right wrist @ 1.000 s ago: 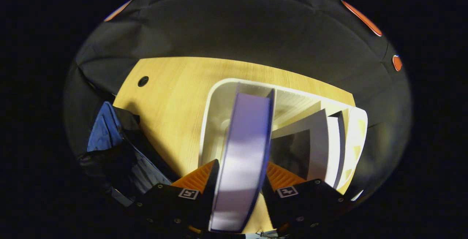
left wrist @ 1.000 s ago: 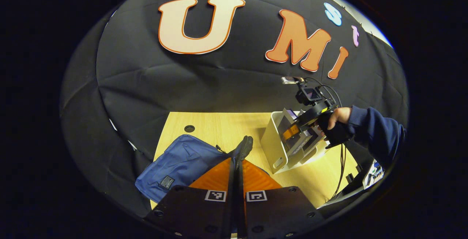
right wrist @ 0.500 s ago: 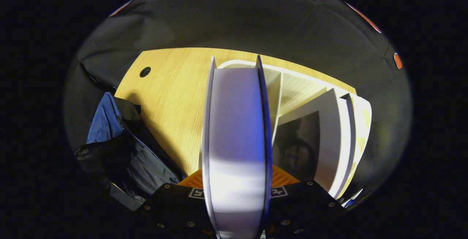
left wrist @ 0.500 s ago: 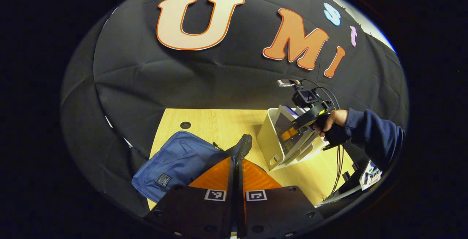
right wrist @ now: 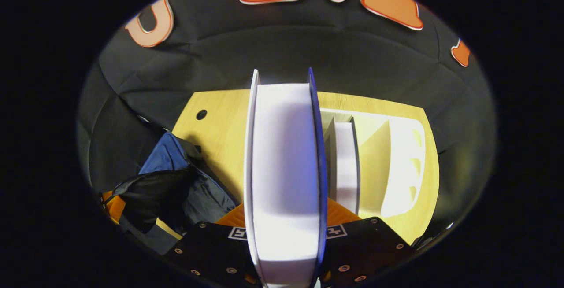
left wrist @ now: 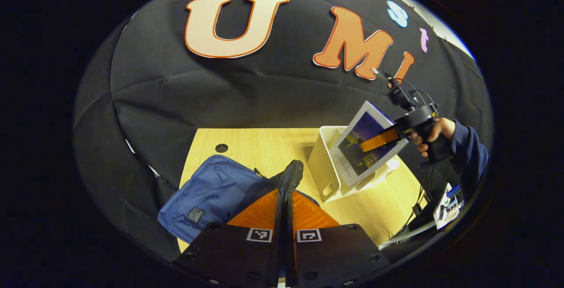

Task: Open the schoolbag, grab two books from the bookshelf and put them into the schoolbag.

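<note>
My right gripper [left wrist: 374, 140] jaws clamped on a book [left wrist: 368, 142] above the bookshelf [left wrist: 324, 169], my left gripper [left wrist: 284, 195] jaws together on the schoolbag [left wrist: 211, 193] flap, tabletop [left wrist: 264, 147] at 12 o'clock.

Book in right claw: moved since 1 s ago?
Yes. The book has risen out of the white bookshelf and now hangs above it, clamped in the right claw.

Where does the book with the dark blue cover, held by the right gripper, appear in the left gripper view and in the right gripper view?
Left gripper view: the book with the dark blue cover is right of centre, lifted above the white bookshelf, clamped by the right gripper.
Right gripper view: the book fills the centre, seen edge-on.
Shared landmark: the blue schoolbag on the wooden table.
</note>
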